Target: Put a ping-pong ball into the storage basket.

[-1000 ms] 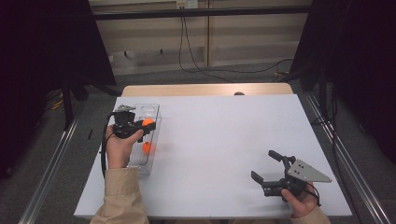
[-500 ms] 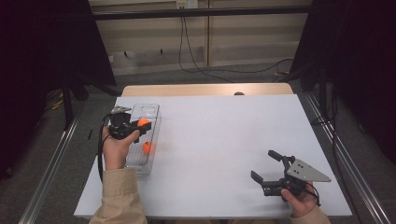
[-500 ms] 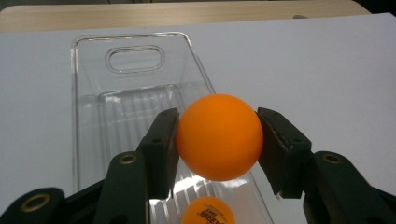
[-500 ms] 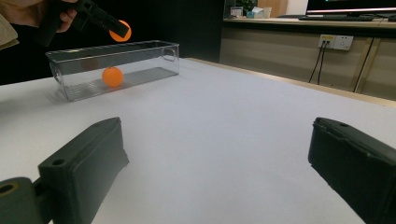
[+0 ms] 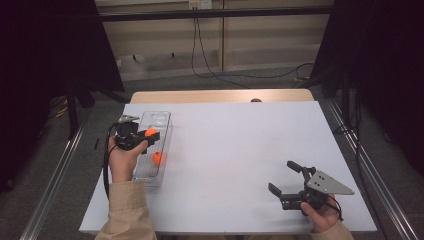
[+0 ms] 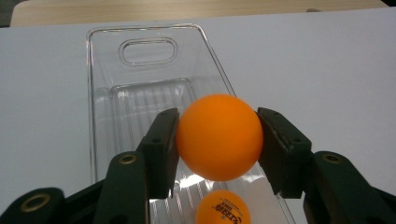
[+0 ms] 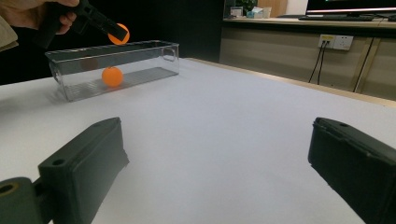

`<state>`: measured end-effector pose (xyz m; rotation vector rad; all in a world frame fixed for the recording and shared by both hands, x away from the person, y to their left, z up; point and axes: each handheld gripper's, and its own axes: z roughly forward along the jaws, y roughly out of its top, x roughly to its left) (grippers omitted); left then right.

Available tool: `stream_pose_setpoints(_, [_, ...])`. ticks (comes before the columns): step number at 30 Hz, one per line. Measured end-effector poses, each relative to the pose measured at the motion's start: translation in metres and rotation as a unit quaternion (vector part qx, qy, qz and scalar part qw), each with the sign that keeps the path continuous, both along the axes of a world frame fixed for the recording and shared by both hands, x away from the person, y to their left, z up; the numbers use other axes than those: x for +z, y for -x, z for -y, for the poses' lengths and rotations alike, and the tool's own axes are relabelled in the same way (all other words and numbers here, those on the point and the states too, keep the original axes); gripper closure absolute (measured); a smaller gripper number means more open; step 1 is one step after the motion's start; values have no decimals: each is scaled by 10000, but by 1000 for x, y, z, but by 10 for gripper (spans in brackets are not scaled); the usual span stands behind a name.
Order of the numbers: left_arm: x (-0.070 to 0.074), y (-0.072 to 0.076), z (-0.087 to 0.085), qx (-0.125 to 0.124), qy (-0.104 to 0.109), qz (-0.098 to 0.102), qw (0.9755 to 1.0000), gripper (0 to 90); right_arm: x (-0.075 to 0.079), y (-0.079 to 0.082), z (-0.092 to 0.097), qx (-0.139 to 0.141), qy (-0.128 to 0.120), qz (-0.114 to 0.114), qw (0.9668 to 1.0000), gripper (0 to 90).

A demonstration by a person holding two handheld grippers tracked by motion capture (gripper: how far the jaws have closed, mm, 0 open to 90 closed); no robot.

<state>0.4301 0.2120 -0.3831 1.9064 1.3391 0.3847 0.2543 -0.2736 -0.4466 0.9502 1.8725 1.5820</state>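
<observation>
Two smooth orange balls [image 6: 218, 137], one clear ribbed bin [image 6: 140, 60].

Two orange balls [image 5: 151, 133] [image 5: 157, 158] (one lying inside), one clear plastic bin [image 5: 161, 121], two grippers [image 5: 145, 136] [image 5: 287, 176].

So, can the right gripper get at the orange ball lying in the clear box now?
Probably yes: right gripper is open, white table between lies bare, clear box has no lid.

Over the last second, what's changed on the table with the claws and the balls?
Hardly anything. The left claw has crept slightly along the clear box, still clamped on an orange ball above it. The second ball still lies inside, and the right claw stays open over the table.
</observation>
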Motion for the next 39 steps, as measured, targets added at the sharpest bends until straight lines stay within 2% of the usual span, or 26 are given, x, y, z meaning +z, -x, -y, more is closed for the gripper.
stream_pose_setpoints(2, [-1,0,0,78,5,21,10000,500,0,0,0,1,-2,3,10000,31])
stream_pose_setpoints(3, [-1,0,0,91,-2,15,10000,467,0,0,0,1,-2,6,10000,31])
stream_pose_setpoints(13, [1,3,0,81,34,112,9999,364,0,0,0,-2,1,7,10000,31])
stream_pose_setpoints(17, [2,6,0,113,58,259,9996,302,0,0,0,-13,-11,1,10000,31])
stream_pose_setpoints(18, [2,7,0,114,19,241,9996,290,0,0,0,-16,-22,1,10000,31])
stream_pose_setpoints(21, [2,11,0,73,139,323,9994,260,1,-1,-1,-3,-21,18,10000,32])
stream_pose_setpoints(27, [4,17,1,10,192,492,9986,211,1,-1,-2,18,-7,10,10000,32])
stream_pose_setpoints(33, [2,25,4,-75,226,529,9983,188,1,-1,-3,20,11,20,10000,32])
stream_pose_setpoints(39, [2,36,6,-245,317,790,9961,141,1,-1,-3,17,15,18,10000,32])
